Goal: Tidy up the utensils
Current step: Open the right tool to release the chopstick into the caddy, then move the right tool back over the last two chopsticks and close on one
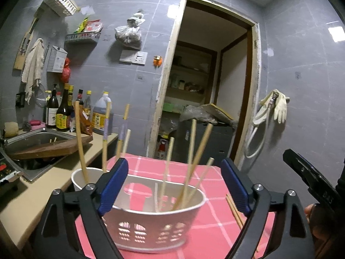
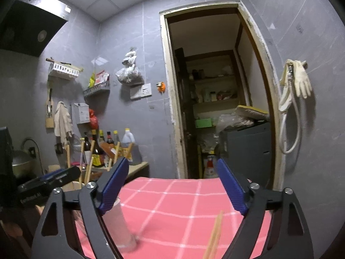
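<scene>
Looking along my left gripper (image 1: 174,185), I saw its blue fingers (image 1: 113,186) spread wide, gripping nothing, straddling the white caddy (image 1: 151,226) on the pink checked cloth (image 1: 207,233) over the worktop. Chopsticks (image 1: 195,164) leaned inside it; two more chopsticks (image 1: 235,212) lay beside it. My right gripper (image 2: 172,186) stood equally wide and empty. Bottles (image 1: 62,112) and a sink (image 1: 32,138) crowded the left.

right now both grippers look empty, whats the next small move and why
Probably bring the right gripper down onto the loose chopsticks lying on the pink cloth beside the holder; others already stand inside it, and its fingers are apart.
</scene>
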A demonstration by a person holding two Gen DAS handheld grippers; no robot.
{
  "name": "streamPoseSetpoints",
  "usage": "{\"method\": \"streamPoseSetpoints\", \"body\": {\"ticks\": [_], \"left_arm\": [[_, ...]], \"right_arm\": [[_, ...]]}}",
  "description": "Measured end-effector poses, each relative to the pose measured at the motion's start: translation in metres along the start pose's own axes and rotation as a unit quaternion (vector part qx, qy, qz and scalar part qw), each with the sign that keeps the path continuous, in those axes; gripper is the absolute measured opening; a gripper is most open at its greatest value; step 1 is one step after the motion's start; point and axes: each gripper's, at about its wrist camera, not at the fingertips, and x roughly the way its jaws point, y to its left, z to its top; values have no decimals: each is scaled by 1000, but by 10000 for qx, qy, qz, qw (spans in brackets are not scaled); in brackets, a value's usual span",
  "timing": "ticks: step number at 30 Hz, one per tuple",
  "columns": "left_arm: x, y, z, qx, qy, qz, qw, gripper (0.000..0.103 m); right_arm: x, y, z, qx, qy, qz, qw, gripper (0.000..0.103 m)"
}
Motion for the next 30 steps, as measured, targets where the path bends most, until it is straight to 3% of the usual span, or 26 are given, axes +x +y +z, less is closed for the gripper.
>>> {"method": "streamPoseSetpoints", "body": {"ticks": [6,11,22,30], "left_arm": [[-5,-26,-12,129,152,-198,9996,97],[-1,-48,-26,253,419,-326,9983,97],[16,-73,-52,460,726,-238,9960,97],[48,-76,-74,411,1626,-423,9849,97]], "right_arm": [[-21,-28,-9,96,118,-262,9995,103],[-31,-49,-17,56,315,-491,9983,103],[-34,-77,-33,115,668,-638,9957,103],[-12,-86,-44,196,1315,-434,9902,103]]}}
